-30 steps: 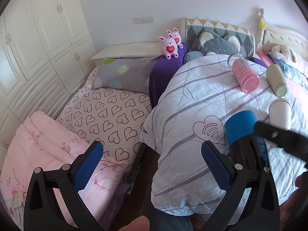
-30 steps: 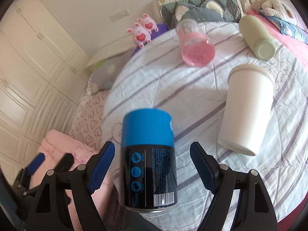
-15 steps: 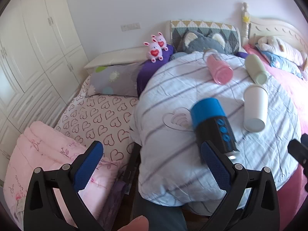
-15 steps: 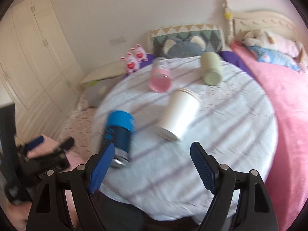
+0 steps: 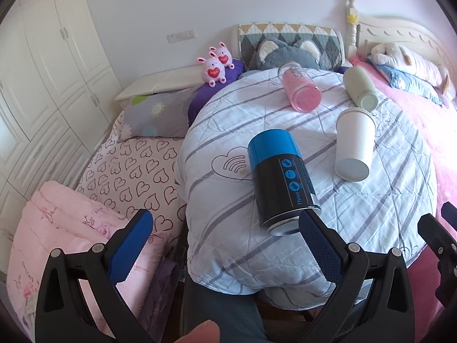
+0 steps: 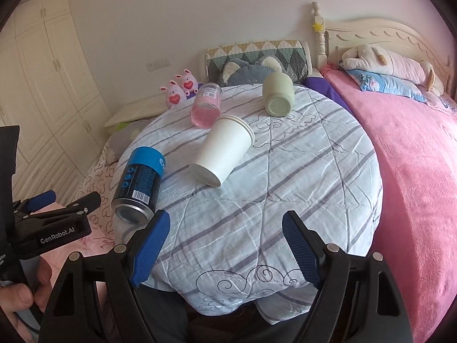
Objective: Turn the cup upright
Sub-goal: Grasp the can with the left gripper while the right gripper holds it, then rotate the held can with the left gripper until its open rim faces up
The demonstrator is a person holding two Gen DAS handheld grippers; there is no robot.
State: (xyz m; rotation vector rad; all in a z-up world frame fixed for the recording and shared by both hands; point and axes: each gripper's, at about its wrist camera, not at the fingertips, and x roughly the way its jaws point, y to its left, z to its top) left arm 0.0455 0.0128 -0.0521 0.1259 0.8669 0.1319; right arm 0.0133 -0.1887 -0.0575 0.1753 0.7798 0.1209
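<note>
Several cups lie on their sides on a round table under a striped quilt (image 5: pixel 328 188). A blue-and-black cup (image 5: pixel 281 180) is nearest, its end toward me; it also shows in the right wrist view (image 6: pixel 141 181). A white paper cup (image 5: pixel 354 145) (image 6: pixel 224 150), a pink glass (image 5: pixel 298 90) (image 6: pixel 207 105) and a pale green cup (image 5: pixel 360 87) (image 6: pixel 278 94) lie farther back. My left gripper (image 5: pixel 225 247) is open and empty, just short of the blue cup. My right gripper (image 6: pixel 227 250) is open and empty over the quilt's front edge.
A pink bed (image 6: pixel 414 143) with pillows and a plush toy is to the right. A heart-print mattress (image 5: pixel 134 171) and folded pink quilt (image 5: pixel 65 234) lie left. White wardrobes (image 5: pixel 42 71) line the left wall. The left gripper body (image 6: pixel 48 225) appears in the right wrist view.
Both grippers have pulled back from the table. The right gripper, which straddled the blue cup a second ago, now sits right of it. The cups have not moved.
</note>
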